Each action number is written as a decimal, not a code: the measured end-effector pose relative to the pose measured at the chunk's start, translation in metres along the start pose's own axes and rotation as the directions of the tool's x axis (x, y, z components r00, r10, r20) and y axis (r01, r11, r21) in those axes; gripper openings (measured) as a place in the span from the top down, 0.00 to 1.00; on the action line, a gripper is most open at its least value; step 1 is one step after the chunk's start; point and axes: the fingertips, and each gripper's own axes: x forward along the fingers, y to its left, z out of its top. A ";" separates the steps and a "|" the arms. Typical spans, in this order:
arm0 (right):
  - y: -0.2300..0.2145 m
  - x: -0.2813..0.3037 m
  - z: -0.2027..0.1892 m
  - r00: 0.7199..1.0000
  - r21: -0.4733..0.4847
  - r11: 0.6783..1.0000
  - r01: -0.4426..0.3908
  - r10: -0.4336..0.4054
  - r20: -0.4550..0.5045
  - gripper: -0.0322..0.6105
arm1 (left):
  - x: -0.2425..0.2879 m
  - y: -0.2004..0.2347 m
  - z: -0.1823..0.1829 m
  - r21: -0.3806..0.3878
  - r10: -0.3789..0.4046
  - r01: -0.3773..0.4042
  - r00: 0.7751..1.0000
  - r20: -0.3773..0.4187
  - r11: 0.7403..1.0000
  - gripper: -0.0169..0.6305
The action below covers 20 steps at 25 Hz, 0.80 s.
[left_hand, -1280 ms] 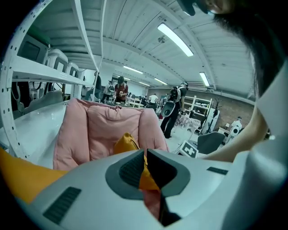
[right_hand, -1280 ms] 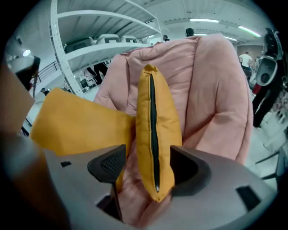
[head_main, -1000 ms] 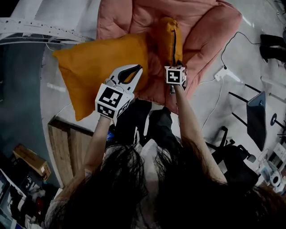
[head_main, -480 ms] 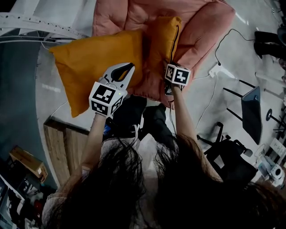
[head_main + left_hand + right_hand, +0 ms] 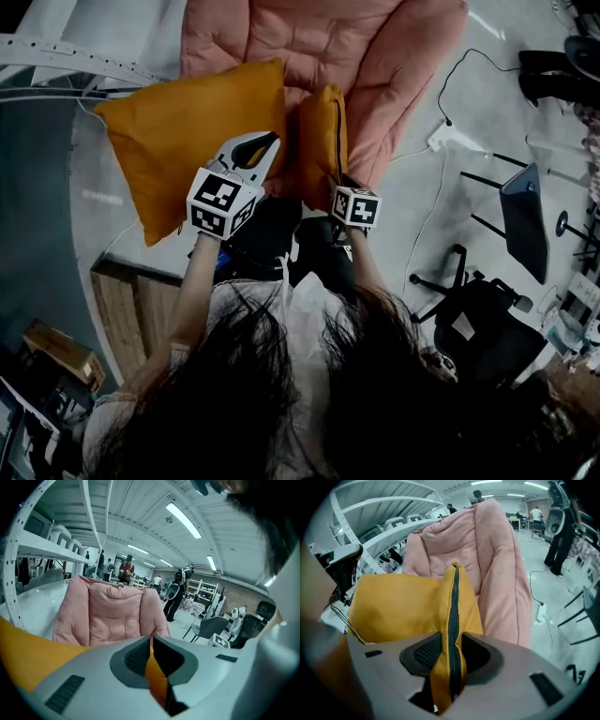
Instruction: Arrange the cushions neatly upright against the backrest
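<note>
A large orange cushion (image 5: 187, 141) lies against the left arm of the pink padded chair (image 5: 394, 56). My left gripper (image 5: 270, 145) is shut on its near edge; orange fabric shows pinched between the pads in the left gripper view (image 5: 152, 641). A second orange cushion (image 5: 323, 141) stands on edge just right of the first. My right gripper (image 5: 345, 186) has just been closing and is now shut on this cushion's zipped edge (image 5: 452, 620), with the black zip running between the pads.
A white shelf frame (image 5: 84, 61) runs along the left. A wooden board (image 5: 141, 309) and a cardboard box (image 5: 66, 352) lie at the lower left. A cable with a power strip (image 5: 441, 141), a black office chair (image 5: 487, 319) and a stand (image 5: 525, 216) sit to the right.
The right gripper closed on the second cushion's zipped edge and pulled it left and toward me, so it now stands beside the large cushion. The left gripper stayed in place.
</note>
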 end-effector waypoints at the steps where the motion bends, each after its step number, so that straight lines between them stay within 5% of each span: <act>1: 0.001 0.002 -0.001 1.000 -0.005 1.000 -0.002 0.002 -0.004 0.73 | 0.001 -0.002 -0.001 -0.001 -0.004 0.004 1.000 -0.003 1.000 0.92; 13: 0.004 0.065 -0.031 0.970 0.070 0.997 -0.040 0.055 -0.238 0.67 | -0.010 -0.003 -0.010 0.010 0.002 -0.002 1.000 -0.023 1.000 0.92; 20: 0.014 0.063 -0.032 0.976 0.022 0.998 -0.051 0.054 -0.210 0.63 | -0.031 0.018 -0.019 -0.018 0.074 -0.074 0.997 -0.016 0.997 0.92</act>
